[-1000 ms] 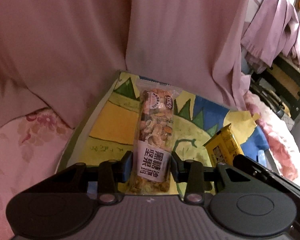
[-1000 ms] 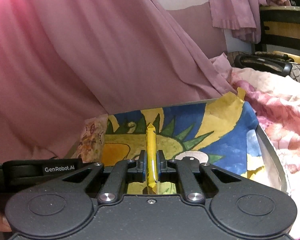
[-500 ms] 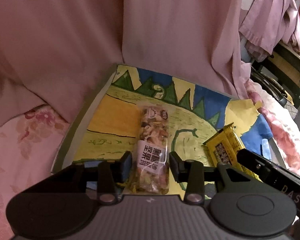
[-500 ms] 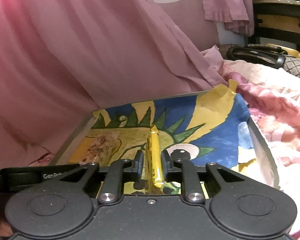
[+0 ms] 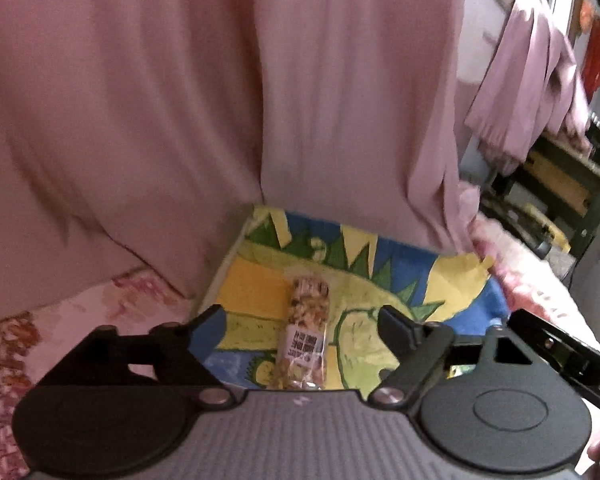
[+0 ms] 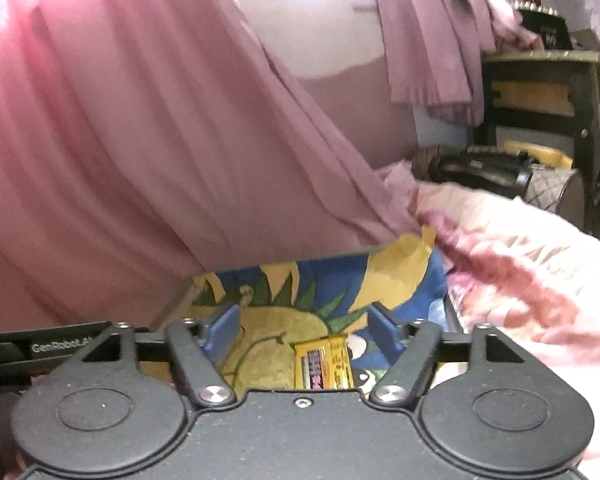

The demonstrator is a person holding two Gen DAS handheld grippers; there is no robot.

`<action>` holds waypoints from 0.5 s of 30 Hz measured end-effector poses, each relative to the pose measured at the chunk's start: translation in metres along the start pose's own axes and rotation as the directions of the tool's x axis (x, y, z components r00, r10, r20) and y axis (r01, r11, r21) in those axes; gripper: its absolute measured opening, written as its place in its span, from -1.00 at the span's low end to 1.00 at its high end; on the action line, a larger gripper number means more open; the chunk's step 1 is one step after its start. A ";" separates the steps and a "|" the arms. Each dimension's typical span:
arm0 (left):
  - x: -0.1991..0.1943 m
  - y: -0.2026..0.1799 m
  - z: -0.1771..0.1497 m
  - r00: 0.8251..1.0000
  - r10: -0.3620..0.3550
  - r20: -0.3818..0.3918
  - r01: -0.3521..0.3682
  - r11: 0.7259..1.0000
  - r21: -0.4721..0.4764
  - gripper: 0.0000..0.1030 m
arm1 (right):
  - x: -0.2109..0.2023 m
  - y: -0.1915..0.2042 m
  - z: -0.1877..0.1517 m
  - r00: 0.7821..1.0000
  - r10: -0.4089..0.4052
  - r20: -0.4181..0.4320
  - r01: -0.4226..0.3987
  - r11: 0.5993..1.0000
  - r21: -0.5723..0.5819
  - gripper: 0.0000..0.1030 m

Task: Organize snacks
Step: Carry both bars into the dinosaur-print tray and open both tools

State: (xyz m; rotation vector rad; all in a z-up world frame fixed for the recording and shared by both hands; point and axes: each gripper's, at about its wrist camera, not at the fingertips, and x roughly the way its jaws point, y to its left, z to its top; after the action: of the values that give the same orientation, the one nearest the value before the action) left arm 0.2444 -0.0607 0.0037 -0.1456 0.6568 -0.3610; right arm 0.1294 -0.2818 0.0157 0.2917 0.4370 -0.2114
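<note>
A clear nut bar packet lies flat on the painted tray, which shows a yellow, green and blue cartoon picture. My left gripper is open above it, raised clear of the packet. A yellow snack bar lies flat on the same tray in the right wrist view. My right gripper is open and lifted above it, with blue pads wide apart. The right gripper's body shows at the right edge of the left wrist view.
A pink curtain hangs right behind the tray. A floral pink bedspread surrounds the tray. A dark shelf unit and a black bag stand at the far right.
Both grippers opened wide, let go of their snacks and pulled up and back. The nut bar and the yellow bar now lie flat on the tray.
</note>
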 end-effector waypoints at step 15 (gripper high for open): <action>-0.126 -0.002 -0.033 0.982 0.022 0.186 -0.022 1.000 -0.007 0.99 | -0.123 0.006 -0.001 0.986 0.034 0.163 -0.028 0.999 -0.037 0.99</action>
State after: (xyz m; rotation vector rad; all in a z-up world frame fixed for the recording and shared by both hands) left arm 0.1311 -0.0157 0.0502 -0.1742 0.4746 -0.3203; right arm 0.0213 -0.2592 0.0709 0.2451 0.2734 -0.1952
